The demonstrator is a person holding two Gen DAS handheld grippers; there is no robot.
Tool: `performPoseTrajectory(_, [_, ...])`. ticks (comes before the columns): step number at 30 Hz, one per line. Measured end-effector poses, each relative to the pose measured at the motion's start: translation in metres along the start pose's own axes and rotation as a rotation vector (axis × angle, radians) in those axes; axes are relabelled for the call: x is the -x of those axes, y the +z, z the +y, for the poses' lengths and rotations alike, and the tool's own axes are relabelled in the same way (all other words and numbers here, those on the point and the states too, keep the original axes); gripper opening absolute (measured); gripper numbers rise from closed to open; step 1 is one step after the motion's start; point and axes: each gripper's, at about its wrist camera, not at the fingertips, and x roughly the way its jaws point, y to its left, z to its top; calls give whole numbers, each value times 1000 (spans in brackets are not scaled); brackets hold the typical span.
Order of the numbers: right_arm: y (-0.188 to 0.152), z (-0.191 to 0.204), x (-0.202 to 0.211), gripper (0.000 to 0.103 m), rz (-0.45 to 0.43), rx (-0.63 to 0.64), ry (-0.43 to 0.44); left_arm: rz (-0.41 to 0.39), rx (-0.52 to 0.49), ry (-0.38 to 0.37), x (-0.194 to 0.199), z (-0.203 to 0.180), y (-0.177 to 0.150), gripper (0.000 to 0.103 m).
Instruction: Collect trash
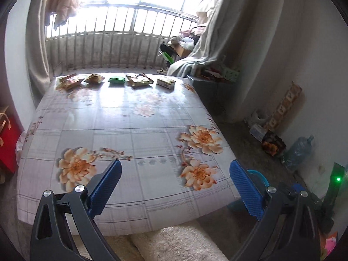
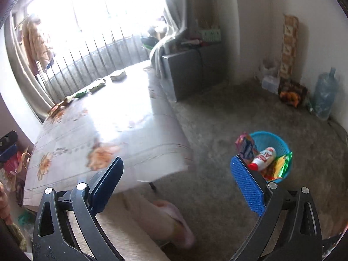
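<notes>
Several snack wrappers lie in a row at the far edge of the flowered table: a yellow packet, a crumpled one, a green one, a brown one and a pale box-like one. My left gripper hovers open over the near end of the table with nothing between its blue pads. My right gripper is open and empty beside the table corner, above the floor. A blue basket on the floor holds a white bottle and bright wrappers.
A dark cabinet stands past the table by the curtain. Against the right wall are a big water bottle, a bag and a tall board. A pink slipper lies below the right gripper. A red box stands to the left.
</notes>
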Motion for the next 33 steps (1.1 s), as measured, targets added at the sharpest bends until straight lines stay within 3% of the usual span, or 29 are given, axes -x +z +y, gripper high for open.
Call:
performPoseTrajectory(6, [-7, 47, 5, 95, -35, 35, -60, 40, 2, 131, -4, 14, -6, 97])
performPoseTrajectory(11, [-21, 80, 1, 95, -62, 174, -112, 44, -31, 256, -14, 20, -29, 97])
performPoseTrajectory(16, [-46, 101, -9, 95, -4, 251, -91, 116, 35, 299, -21, 30, -52, 97])
performPoseTrajectory(20, [-70, 106, -22, 95, 115, 248, -72, 181, 76, 321, -25, 33, -67, 97])
performPoseTrajectory(23, [-80, 106, -27, 95, 155, 269, -81, 218, 70, 340, -28, 31, -76, 97])
performPoseTrajectory(33, [-74, 87, -33, 95, 170, 228, -142, 279, 20, 362, -43, 17, -78, 97])
